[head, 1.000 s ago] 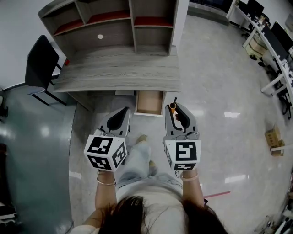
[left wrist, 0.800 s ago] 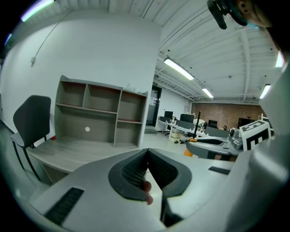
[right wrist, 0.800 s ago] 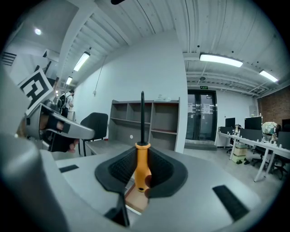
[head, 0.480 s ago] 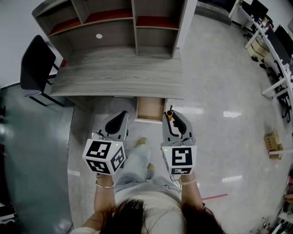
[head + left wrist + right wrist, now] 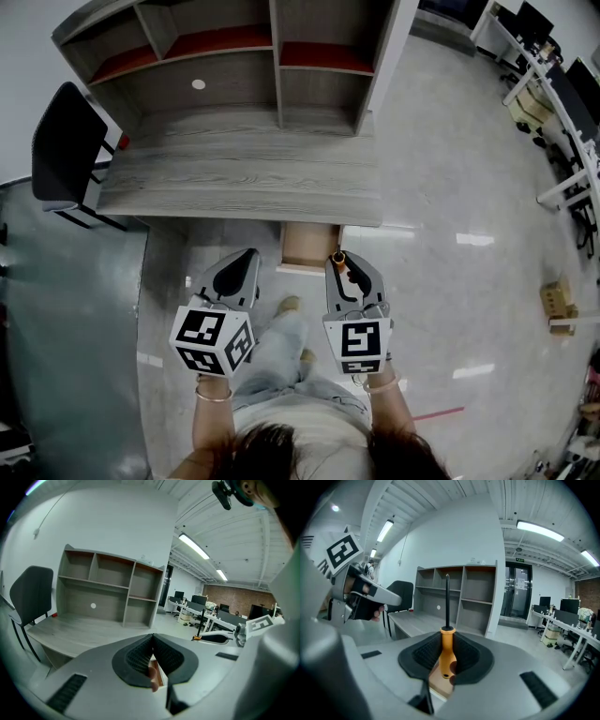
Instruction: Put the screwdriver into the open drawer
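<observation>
Right gripper view shows the screwdriver [image 5: 447, 645] pinched by its orange handle between the dark ribbed pads [image 5: 426, 654] of the right gripper [image 5: 347, 267], its black shaft standing straight up out of the claw toward the shelf unit [image 5: 457, 597]. Below the handle, a slice of the drawer [image 5: 437, 680] shows through the gap between the pads, pale wood inside. From the head view, the screwdriver [image 5: 338, 256] sits at the tip of the right gripper, just beside the right front corner of the open drawer [image 5: 307, 247], which juts out from under the grey wooden desk [image 5: 234, 178]; the desk top hides the drawer's back part. The left gripper [image 5: 246, 258] hangs near the drawer's left side with its claw pressed together and nothing between the pads. A person's legs and a shoe [image 5: 289, 305] stand on the glossy floor between the two grippers, right in front of the drawer. A black chair [image 5: 61, 150] stands at the desk's left end, and the shelf unit [image 5: 234, 56] rises at the back of the desk. Far right, office desks [image 5: 562, 94] are cut off by the picture edge, and a small cardboard box [image 5: 558, 300] rests on the floor. The screwdriver's tip is too small to make out.
</observation>
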A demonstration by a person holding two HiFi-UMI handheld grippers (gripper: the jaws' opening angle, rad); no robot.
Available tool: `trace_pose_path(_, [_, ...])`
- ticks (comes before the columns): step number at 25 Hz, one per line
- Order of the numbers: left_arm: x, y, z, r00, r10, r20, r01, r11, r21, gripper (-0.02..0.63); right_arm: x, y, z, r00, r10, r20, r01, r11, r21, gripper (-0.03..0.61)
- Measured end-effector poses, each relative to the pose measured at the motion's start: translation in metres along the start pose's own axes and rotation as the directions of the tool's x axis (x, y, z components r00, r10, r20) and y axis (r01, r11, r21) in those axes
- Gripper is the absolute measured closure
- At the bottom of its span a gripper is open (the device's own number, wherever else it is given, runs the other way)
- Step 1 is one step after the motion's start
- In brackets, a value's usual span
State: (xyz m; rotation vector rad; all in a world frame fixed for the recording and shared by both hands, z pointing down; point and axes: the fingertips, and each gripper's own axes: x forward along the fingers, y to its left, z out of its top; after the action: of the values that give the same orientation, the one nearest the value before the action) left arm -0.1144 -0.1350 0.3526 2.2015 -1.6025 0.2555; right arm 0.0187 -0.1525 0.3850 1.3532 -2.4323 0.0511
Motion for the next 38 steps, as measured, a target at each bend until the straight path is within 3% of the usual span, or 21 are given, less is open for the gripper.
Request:
trace_pose_path(20, [0.072, 0.047, -0.003, 0.997, -0.031, -0.074, 0.032, 0.999, 0.012, 0.597, 0.082, -0.001, -0.063, 0.988, 0.035, -0.150, -0.044, 0.997, -0.056, 0.491])
trace_pose_path(24, [0.080, 0.056, -0.008, 0.995, -0.031, -0.090, 0.032, 0.999, 0.004, 0.597, 0.093, 0.000, -0.085, 0.975, 0.040, -0.219, -0.054, 0.997, -0.062, 0.491])
trace_pose_path(38, [0.111, 0.075, -0.028, 0.991, -0.019, -0.132, 0.017, 1.000, -0.014, 0.597, 0.133, 0.001, -0.141, 0.948, 0.074, -0.310, -0.113, 0.987, -0.110, 0.491])
